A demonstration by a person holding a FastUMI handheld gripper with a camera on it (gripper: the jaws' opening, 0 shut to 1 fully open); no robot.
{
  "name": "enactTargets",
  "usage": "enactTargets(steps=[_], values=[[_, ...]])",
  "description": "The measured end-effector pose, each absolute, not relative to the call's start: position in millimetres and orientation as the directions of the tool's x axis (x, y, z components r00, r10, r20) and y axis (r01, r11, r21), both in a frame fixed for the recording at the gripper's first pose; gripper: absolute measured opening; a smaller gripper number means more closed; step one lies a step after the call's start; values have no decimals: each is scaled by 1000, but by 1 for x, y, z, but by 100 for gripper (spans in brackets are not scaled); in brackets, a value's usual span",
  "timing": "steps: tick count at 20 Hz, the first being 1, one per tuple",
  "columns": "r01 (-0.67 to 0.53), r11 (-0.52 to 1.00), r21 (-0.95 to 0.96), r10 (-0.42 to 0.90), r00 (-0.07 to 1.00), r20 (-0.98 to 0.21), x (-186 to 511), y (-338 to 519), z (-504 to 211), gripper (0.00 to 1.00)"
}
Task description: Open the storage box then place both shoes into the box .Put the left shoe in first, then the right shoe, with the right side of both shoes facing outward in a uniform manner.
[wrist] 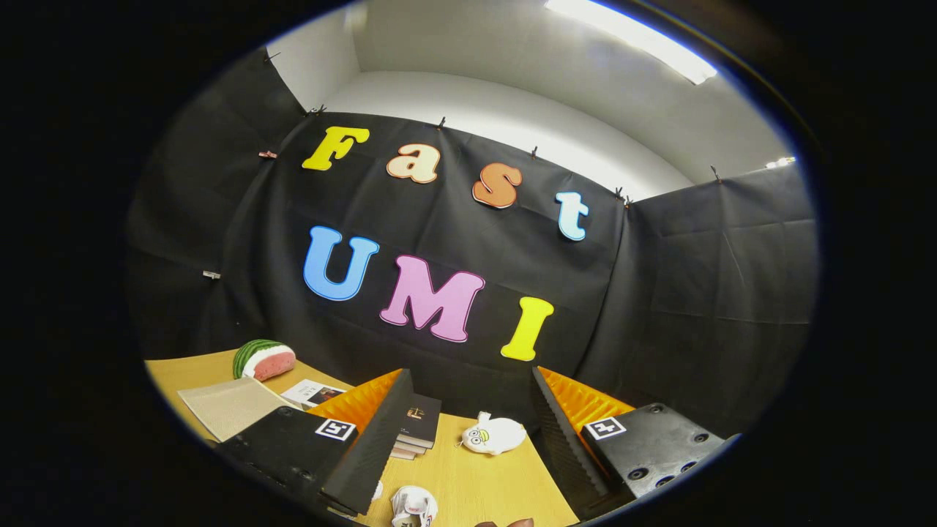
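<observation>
Right now the task's things barely register: at the very near edge of the wooden table (468, 476), between your fingers and close under the camera, a small brownish-red sliver (512, 522) peeks up, and it is too cut off for you to tell whether it belongs to a shoe or the storage box. Your gripper (468, 439) is spread wide, with its two fingers standing well apart and nothing held between them; the left finger (366, 446) and the right finger (571, 439) each rise from the near side and angle slightly away from one another. Between them, on the tabletop, a crumpled white wad (412, 506) with red marks lies nearest you, just right of the left finger's base. Farther out, a white plush toy (494, 435) with big eyes rests roughly midway between the fingers, a little closer to the right one. A small stack of dark-covered books (417, 428) sits just beside the left finger's tip, partly hidden by it. Off to the far left you see a watermelon-slice plush (263, 359), with a beige woven mat (230, 406) nearer you and a thin booklet (315, 393) just right of the mat. Beyond the table hangs the booth's black cloth wall (659, 293), and above it a bright ceiling light (633, 40).
</observation>
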State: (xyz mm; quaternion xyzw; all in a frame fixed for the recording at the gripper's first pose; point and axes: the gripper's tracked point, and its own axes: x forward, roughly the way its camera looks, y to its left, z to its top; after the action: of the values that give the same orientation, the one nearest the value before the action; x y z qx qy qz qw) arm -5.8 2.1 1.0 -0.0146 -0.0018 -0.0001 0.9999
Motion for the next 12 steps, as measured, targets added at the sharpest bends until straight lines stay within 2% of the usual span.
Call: enactTargets(steps=[7, 12], values=[[-44, 999, 4, 44, 999, -8, 0, 14, -9, 97], [-157, 982, 101, 161, 986, -33, 11, 45, -24, 97]])
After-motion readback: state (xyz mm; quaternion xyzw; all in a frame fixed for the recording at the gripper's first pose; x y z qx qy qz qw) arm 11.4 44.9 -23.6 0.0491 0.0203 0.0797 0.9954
